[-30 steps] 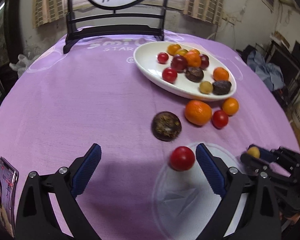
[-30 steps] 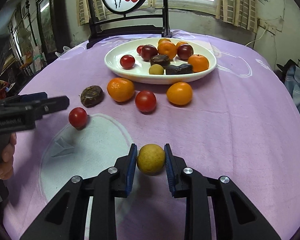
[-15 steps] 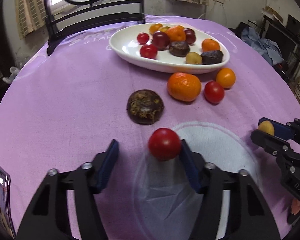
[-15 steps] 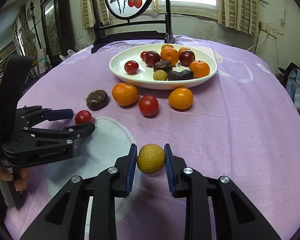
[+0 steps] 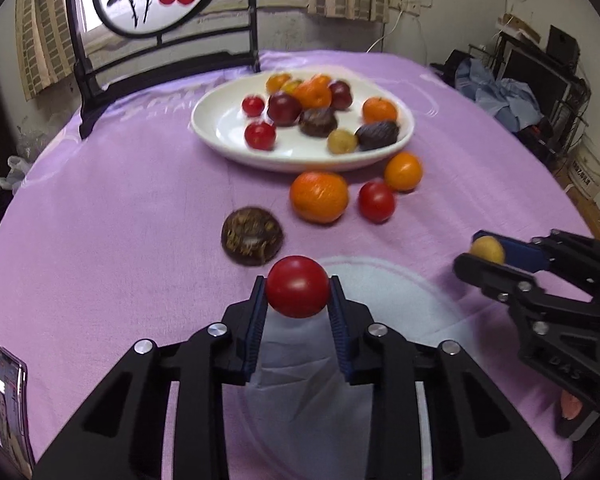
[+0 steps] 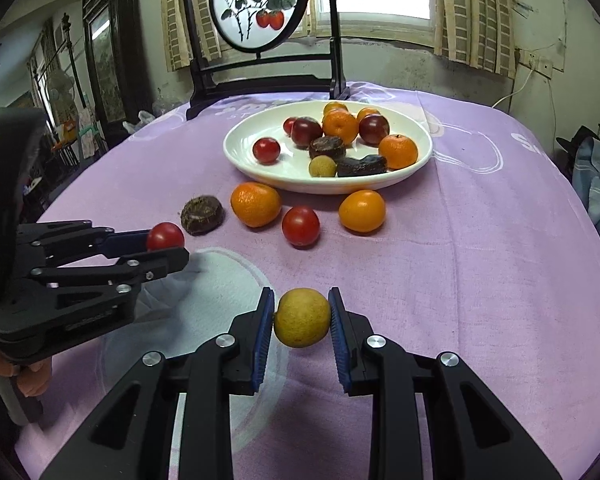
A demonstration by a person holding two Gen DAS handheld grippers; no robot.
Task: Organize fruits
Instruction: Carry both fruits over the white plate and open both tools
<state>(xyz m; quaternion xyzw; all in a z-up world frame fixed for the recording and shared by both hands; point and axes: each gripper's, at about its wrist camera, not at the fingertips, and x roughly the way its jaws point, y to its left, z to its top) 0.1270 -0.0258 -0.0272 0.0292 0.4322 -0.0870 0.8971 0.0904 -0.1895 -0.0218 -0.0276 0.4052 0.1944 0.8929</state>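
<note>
A red tomato [image 5: 298,294] sits between the blue pads of my left gripper [image 5: 297,280]; the jaws are closing and the pads press on both its sides. My right gripper [image 6: 302,294] is shut on a small yellow fruit [image 6: 302,317], held just above the purple cloth. In the right wrist view the left gripper [image 6: 168,246] and its tomato [image 6: 165,236] are at the left. A white plate [image 5: 220,148] with several fruits stands beyond. A large orange [image 5: 319,197], another tomato [image 5: 376,201], a small orange [image 5: 403,171] and a dark brown fruit [image 5: 252,236] lie loose in front of the plate.
A black framed screen stand [image 5: 160,60] rises at the table's far edge. A phone [image 5: 10,392] lies at the near left. A pale round patch [image 5: 380,300] marks the cloth under both grippers. Clutter stands off the table to the right.
My left gripper moved in around the red tomato and its jaws went from wide open to pressing on it. The right gripper kept hold of the yellow fruit, almost still.
</note>
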